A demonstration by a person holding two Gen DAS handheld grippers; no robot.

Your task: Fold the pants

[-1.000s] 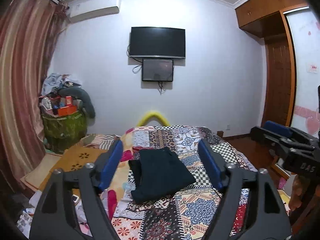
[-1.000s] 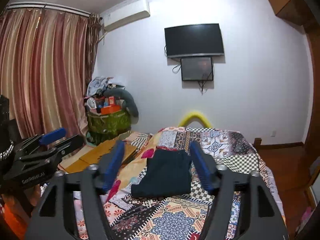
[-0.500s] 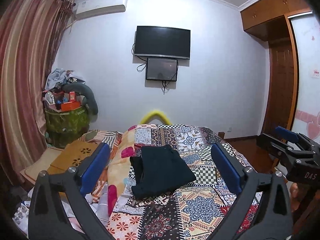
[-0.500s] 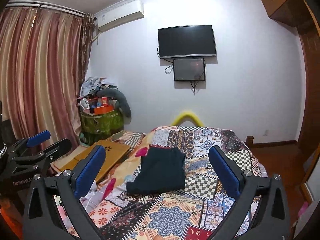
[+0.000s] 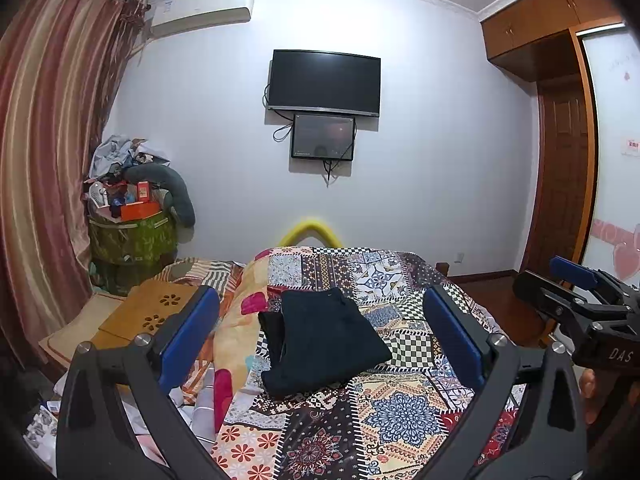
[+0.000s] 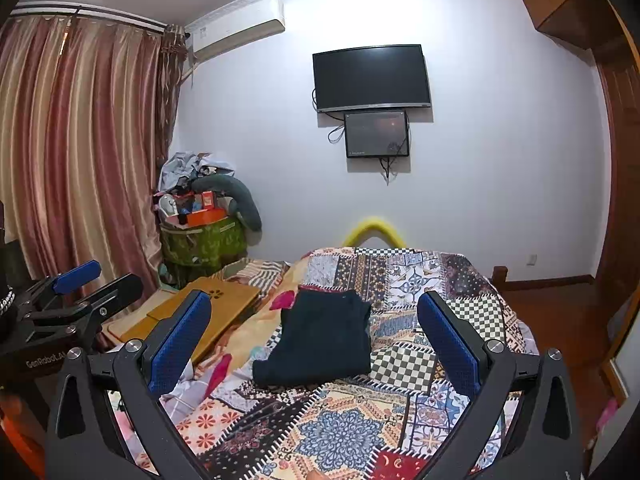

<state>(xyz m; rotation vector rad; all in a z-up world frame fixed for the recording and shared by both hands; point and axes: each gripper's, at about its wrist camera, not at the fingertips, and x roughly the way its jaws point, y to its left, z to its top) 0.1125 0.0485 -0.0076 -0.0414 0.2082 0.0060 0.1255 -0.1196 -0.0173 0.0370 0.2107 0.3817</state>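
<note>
Left gripper (image 5: 320, 336) held above the bed, blue pads spread wide, nothing between them. Centre: dark pants (image 5: 320, 344) lie folded into a compact stack on the patchwork quilt (image 5: 400, 412), well apart from both tools; wall TV (image 5: 325, 80) beyond. Right gripper (image 6: 314, 338) likewise raised, fingers wide apart and empty, pants framed between them.

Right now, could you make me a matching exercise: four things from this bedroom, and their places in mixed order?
Things:
1. dark folded pants
2. black flat television
3. white air conditioner
4. green patterned basket

Places:
A. corner by the striped curtain
B. high on the wall, near the ceiling
C. on the patchwork quilt
D. mid-wall, above a small screen

Pairs: 1-C, 2-D, 3-B, 4-A
</note>
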